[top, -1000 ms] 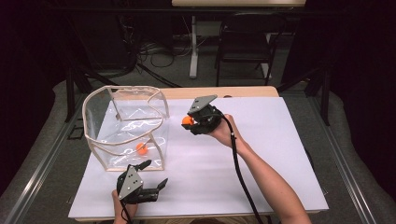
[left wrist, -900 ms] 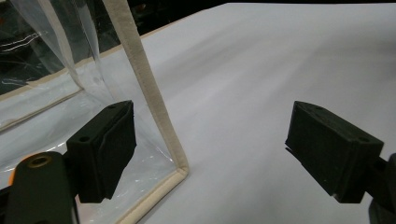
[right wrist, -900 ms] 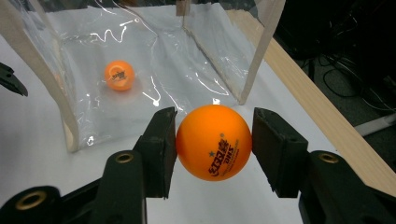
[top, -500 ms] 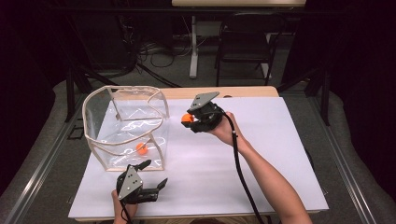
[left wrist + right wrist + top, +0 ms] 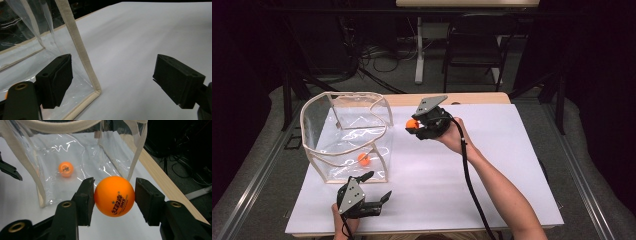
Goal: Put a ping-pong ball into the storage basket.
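One white tabletop (image 5: 492, 165) carries the work. One clear plastic bag (image 5: 347, 135) with cream edging stands open at about nine o'clock on it. Two claws are in play. The left claw (image 5: 374, 197), at seven o'clock near the front edge, has its jaws wide apart and holds nothing; the bag's near corner seam (image 5: 85, 65) rises between them. The right claw (image 5: 414, 125), near twelve o'clock and just right of the bag, is clamped on an orange ball (image 5: 114, 196). There are two orange balls: the second ball (image 5: 364, 159) lies inside the bag on its floor. The bag's right wall stands between the held ball and the bag's inside.
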Available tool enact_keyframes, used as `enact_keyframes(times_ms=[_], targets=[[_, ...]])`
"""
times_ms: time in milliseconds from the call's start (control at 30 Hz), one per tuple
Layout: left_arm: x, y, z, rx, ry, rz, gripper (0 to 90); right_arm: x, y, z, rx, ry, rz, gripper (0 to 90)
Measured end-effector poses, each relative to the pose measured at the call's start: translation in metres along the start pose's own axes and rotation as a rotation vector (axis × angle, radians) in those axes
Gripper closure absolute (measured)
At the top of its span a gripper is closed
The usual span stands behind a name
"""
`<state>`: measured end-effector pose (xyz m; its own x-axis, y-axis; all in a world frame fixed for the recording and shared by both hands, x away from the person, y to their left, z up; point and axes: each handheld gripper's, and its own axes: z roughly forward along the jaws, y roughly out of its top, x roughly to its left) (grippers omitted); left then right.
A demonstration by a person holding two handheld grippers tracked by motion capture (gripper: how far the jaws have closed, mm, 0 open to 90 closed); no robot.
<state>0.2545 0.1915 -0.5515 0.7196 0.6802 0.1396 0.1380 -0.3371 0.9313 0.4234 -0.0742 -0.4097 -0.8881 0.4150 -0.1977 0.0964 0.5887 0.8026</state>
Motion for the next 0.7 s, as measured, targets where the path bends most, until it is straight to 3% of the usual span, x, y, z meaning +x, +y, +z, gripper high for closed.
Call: enact_keyframes(times_ms=[700], targets=[[0.0, 0.0, 0.0, -0.001, 0.001, -0.001, 15.8, -0.003, 0.011, -0.006, -0.024, -0.013, -0.015, 50.8]])
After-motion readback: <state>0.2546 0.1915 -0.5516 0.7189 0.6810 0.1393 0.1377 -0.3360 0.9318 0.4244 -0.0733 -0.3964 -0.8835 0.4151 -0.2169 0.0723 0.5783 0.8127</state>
